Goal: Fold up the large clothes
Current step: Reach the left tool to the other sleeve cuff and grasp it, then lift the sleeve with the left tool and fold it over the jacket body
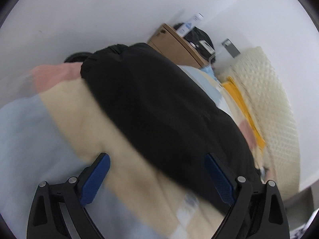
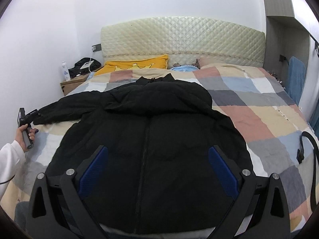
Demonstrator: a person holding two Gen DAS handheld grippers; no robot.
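- Your right hand-held gripper (image 2: pixel 157 171) hangs over the lower half of the black puffer jacket (image 2: pixel 147 139), which lies spread flat, front side up, on the bed (image 2: pixel 259 107).
- Its jaws stand wide apart. The blue pads (image 2: pixel 223 169) are clear of the fabric on both sides and nothing is gripped.
- The jacket's closed zipper (image 2: pixel 144 159) runs straight ahead between the two fingers, toward the collar (image 2: pixel 155 79) at the far end.
- Ahead and to the left of this gripper, one sleeve (image 2: pixel 65 109) stretches out sideways across the checked quilt. The sleeve on the other side is not visible in this view.
- Your left hand-held gripper (image 2: pixel 26 115) shows at the far left of the right wrist view, just beside the cuff of that outstretched sleeve, held by your left hand (image 2: pixel 25 134) in a white sleeve.
- In the blurred left wrist view, the left hand-held gripper (image 1: pixel 157 177) is also wide open with nothing between its pads. The jacket (image 1: pixel 159 107) lies ahead of it and toward its right finger (image 1: pixel 219 179), with bare quilt beneath the left finger.
- Beyond the jacket's collar, a yellow pillow (image 2: pixel 135 64) rests against the quilted headboard (image 2: pixel 179 37).
- Far ahead on the left, a wooden nightstand (image 2: pixel 73 83) stands next to the bed.
- A black strap (image 2: pixel 311 145) lies on the quilt to the right of the right gripper.
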